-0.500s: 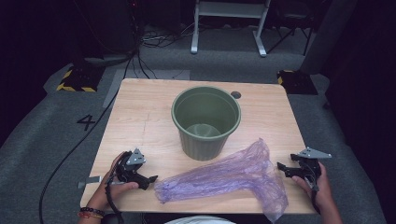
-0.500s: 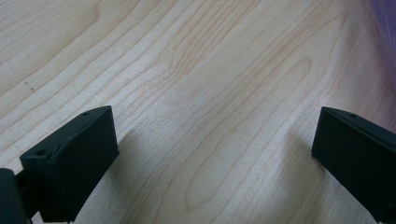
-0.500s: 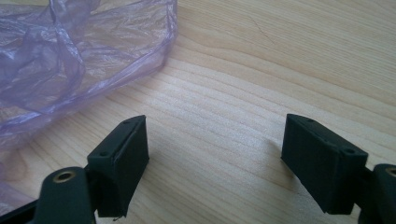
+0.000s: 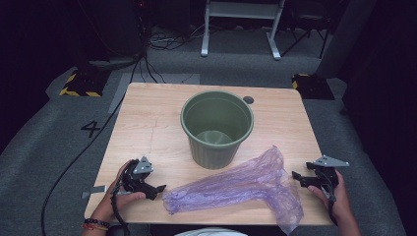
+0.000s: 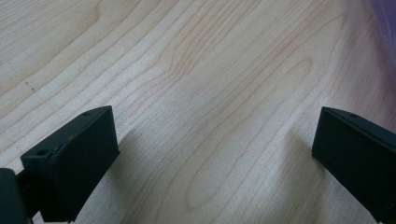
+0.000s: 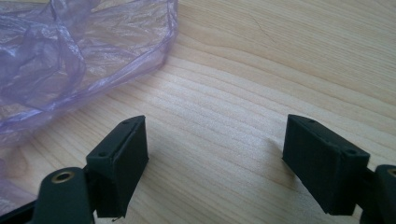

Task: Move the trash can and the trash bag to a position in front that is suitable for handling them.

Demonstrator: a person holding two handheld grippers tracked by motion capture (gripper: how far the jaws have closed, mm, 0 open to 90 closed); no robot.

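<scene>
1. purple plastic bag [image 4: 241, 189]: lies flat and crumpled on the near part of the wooden table [image 4: 147, 128], running from near left to near right, its right end spilling over the near edge.
2. green bin [image 4: 217, 127]: stands upright just beyond the bag, near the table's middle, mouth open; the bag's far edge lies close against its base.
3. left gripper [image 4: 156, 189]: rests low on the table at the near left, held in the person's left hand [image 4: 115, 196]. its tips sit just beside the bag's left end; contact cannot be told from the high view. in the left gripper view the jaws stand wide apart with bare wood between them, holding nothing; a sliver of the bag [image 5: 385, 23] shows at the far right edge, outside the jaws.
4. right gripper [image 4: 296, 177]: at the near right, held in the person's right hand [image 4: 337, 201], tips just beside the bag's right flank. in the right gripper view the jaws are spread wide over bare wood, gripping nothing; the bag [image 6: 70, 60] lies to the far left, beyond the left jaw and not between the two.
</scene>
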